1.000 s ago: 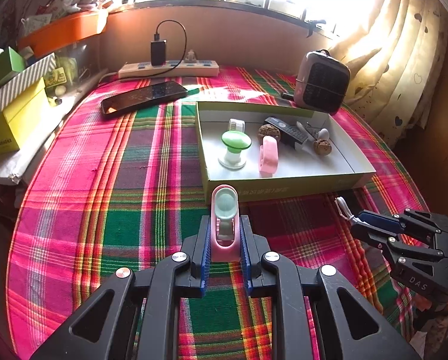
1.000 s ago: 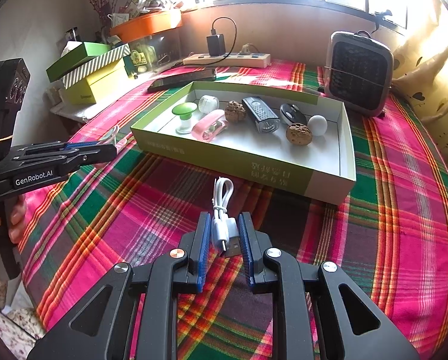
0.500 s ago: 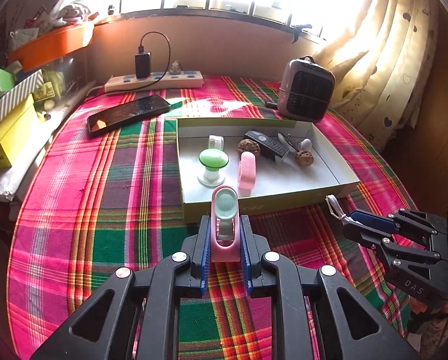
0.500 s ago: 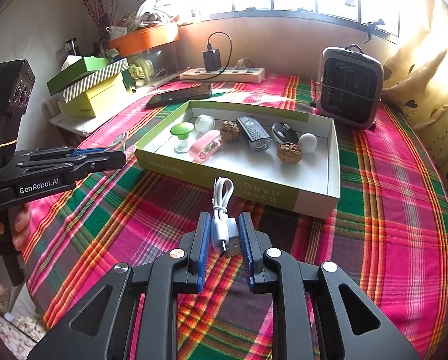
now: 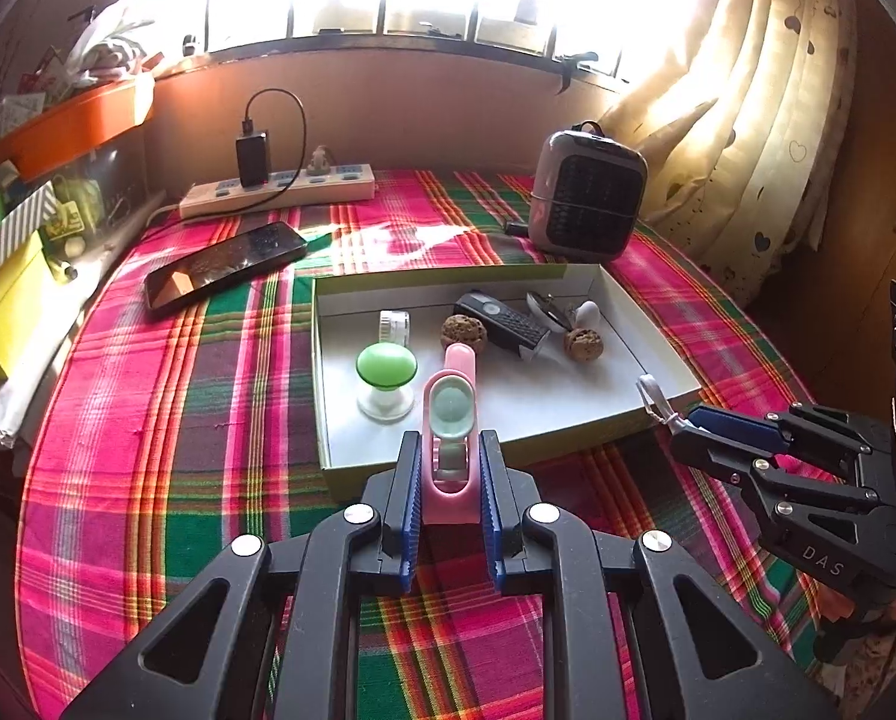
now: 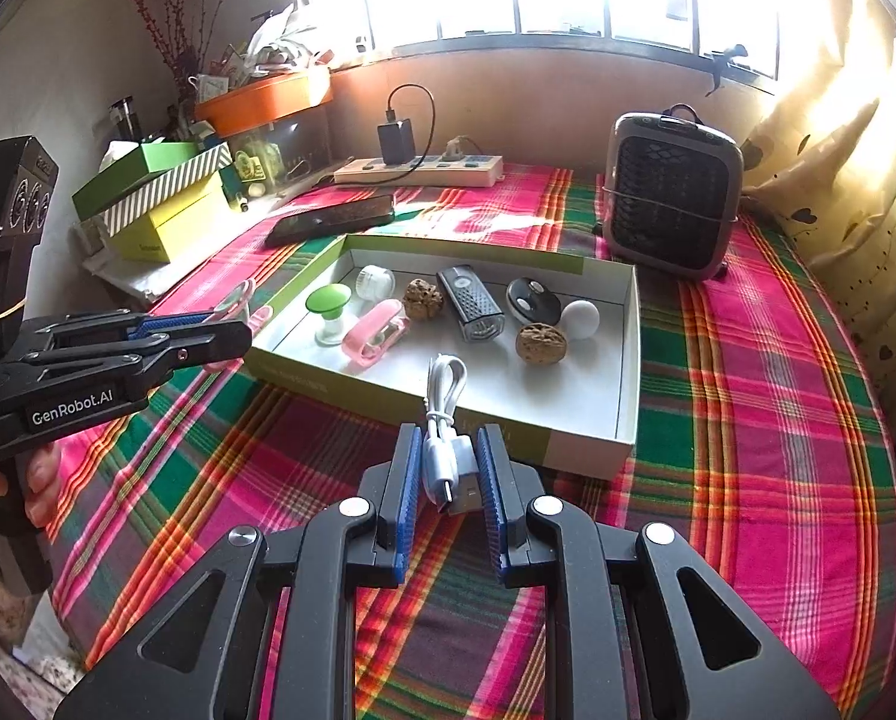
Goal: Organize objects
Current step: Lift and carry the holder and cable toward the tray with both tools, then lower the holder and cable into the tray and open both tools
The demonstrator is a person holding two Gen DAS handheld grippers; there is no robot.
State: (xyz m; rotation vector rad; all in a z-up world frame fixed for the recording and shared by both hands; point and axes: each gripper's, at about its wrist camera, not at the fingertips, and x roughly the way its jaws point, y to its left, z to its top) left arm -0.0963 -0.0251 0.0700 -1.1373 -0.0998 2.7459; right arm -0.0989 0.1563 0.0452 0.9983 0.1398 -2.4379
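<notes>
- You are clenching a pink clip in the left gripper, its long axis pointing at twelve o'clock toward the box.
- You are gripping a white USB cable in the right gripper, the box's near wall lying just ahead at twelve o'clock.

Left wrist camera looks down along its own fingers, angled onto the checked table, box close ahead, window behind. Right wrist camera does likewise from the box's other near corner. Both share box, phone, heater and power strip, and each catches the other gripper at its edge.
</notes>
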